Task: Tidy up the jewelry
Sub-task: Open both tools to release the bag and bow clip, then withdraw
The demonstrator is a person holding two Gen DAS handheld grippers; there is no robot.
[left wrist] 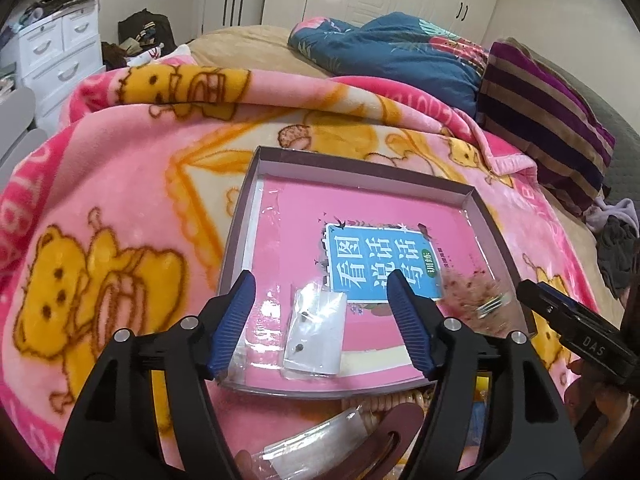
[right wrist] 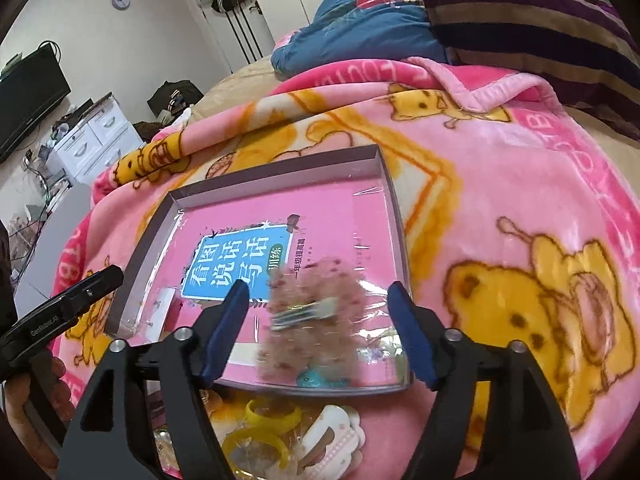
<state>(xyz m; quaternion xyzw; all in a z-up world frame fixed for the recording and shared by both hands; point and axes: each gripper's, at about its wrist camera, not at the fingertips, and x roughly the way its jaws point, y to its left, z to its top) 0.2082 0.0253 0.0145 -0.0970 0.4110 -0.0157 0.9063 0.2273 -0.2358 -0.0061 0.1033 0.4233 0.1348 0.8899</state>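
Observation:
A shallow cardboard box (left wrist: 360, 165) lies on the bed with a pink book (left wrist: 304, 220) flat inside it. My left gripper (left wrist: 320, 280) stands open over the box's near end. A small clear bag with an earring card (left wrist: 316, 332) lies between its fingers, untouched. My right gripper (right wrist: 318, 292) is open too. A fluffy pinkish hair clip (right wrist: 312, 320) with a metal clasp shows blurred between its fingers, clear of both pads. That same clip (left wrist: 476, 296) appears at the box's right side in the left wrist view. The earring card (right wrist: 164, 312) is at the box's left.
Loose jewelry lies in front of the box: yellow bangles (right wrist: 272, 416), a white hair-clip card (right wrist: 332, 436) and a clear bag (left wrist: 320, 440). A pink bear blanket (left wrist: 120, 200) covers the bed. A blue quilt (left wrist: 392, 48) and a striped pillow (left wrist: 544, 112) lie behind.

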